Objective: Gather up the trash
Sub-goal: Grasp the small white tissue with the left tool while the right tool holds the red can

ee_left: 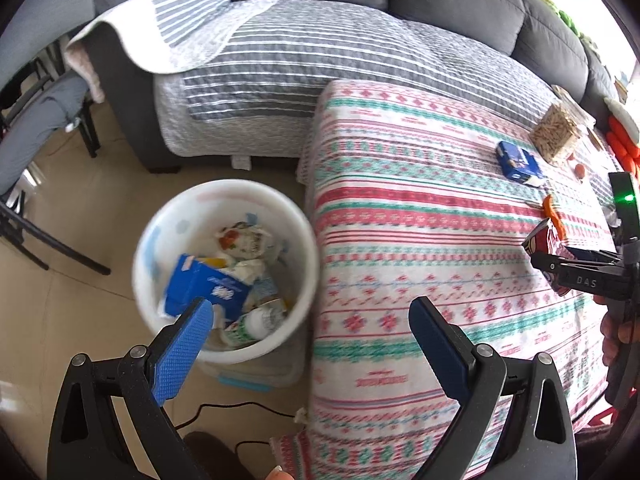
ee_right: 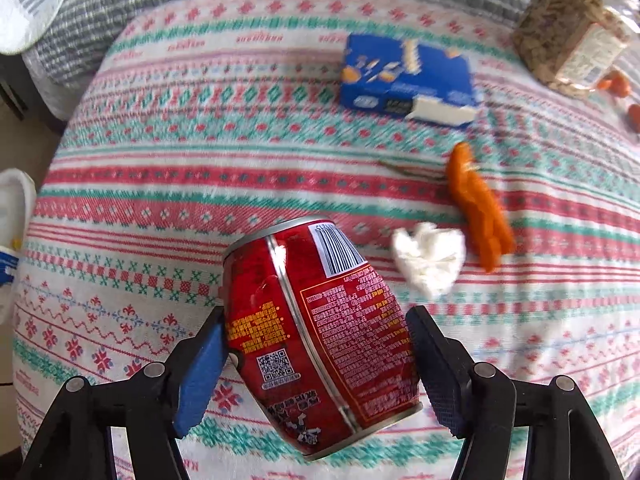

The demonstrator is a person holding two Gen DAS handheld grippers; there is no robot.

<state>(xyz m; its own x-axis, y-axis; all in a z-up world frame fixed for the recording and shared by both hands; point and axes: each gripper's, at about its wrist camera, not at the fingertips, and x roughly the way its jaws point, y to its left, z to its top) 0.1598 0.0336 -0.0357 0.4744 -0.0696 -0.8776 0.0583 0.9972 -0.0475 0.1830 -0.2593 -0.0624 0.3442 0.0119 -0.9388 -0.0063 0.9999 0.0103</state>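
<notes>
A red drink can (ee_right: pixel 320 332) is clamped between the blue pads of my right gripper (ee_right: pixel 316 344), held tilted above the patterned tablecloth (ee_right: pixel 160 184). The left wrist view shows that can (ee_left: pixel 546 246) at the far right in the right gripper (ee_left: pixel 556 268). My left gripper (ee_left: pixel 310 328) stands open and holds nothing, above the edge of a white trash bin (ee_left: pixel 152 240) on the floor, which contains a blue box (ee_left: pixel 208 286), wrappers and a bottle. On the table lie a crumpled white tissue (ee_right: pixel 430 262), an orange peel (ee_right: pixel 478 216) and a blue box (ee_right: pixel 404 76).
A clear bag of brown sticks (ee_right: pixel 568 28) sits at the table's far right. A grey sofa with a striped cover (ee_left: pixel 320 52) runs behind the table. A black-legged chair (ee_left: pixel 48 236) stands left of the bin, and a black cable (ee_left: pixel 240 408) lies on the floor.
</notes>
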